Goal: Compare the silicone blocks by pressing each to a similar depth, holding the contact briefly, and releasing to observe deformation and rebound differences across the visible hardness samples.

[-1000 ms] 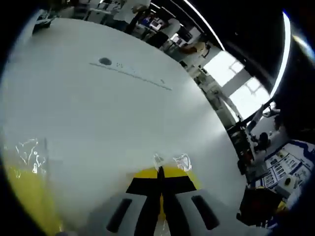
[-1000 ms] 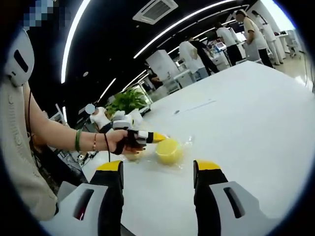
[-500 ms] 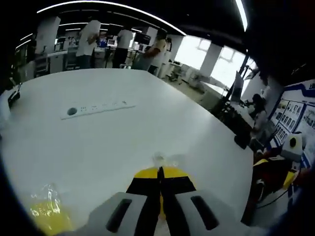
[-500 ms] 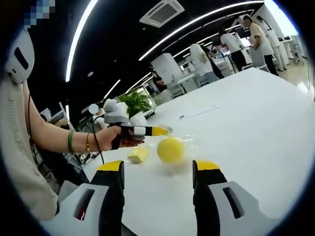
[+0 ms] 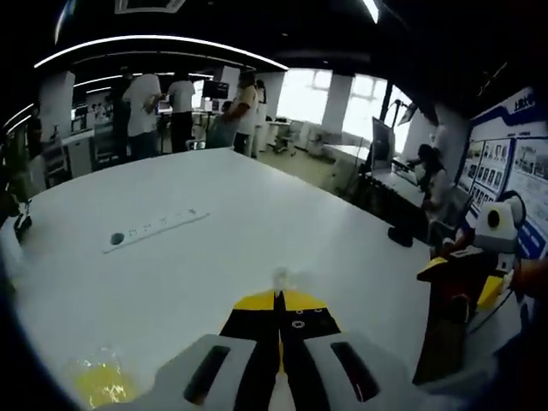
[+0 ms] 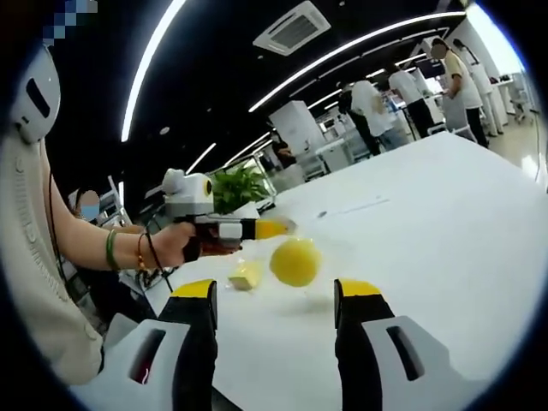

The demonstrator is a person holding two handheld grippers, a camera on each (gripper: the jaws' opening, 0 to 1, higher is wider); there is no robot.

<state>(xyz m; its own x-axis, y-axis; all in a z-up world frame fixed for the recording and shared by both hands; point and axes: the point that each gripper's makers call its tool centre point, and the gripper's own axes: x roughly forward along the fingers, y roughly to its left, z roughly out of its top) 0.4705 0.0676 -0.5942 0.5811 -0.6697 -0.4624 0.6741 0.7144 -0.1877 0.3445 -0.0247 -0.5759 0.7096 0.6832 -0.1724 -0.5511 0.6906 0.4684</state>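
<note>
My left gripper (image 5: 278, 296) is shut, and a wisp of clear plastic (image 5: 280, 276) sticks out past its yellow tips. In the right gripper view a hand holds that left gripper (image 6: 286, 226) level above the white table (image 6: 445, 223). A round yellow silicone block (image 6: 295, 261) in a clear bag hangs from its tips, off the tabletop. A smaller yellow block (image 6: 244, 275) lies on the table beneath, and shows bagged in the left gripper view (image 5: 98, 382). My right gripper (image 6: 276, 291) stands open, near and short of the hanging block. It also shows at the right of the left gripper view (image 5: 461, 281).
A white power strip (image 5: 154, 229) lies further along the table. Several people stand at desks beyond the far end (image 5: 180, 107). A green plant (image 6: 235, 184) sits behind the left gripper. The person's sleeve and arm (image 6: 51, 248) are on the left of the right gripper view.
The left gripper has risen and levelled out with the bag pinched in it, so the round yellow block has come up off the table. The right gripper has stayed put, open.
</note>
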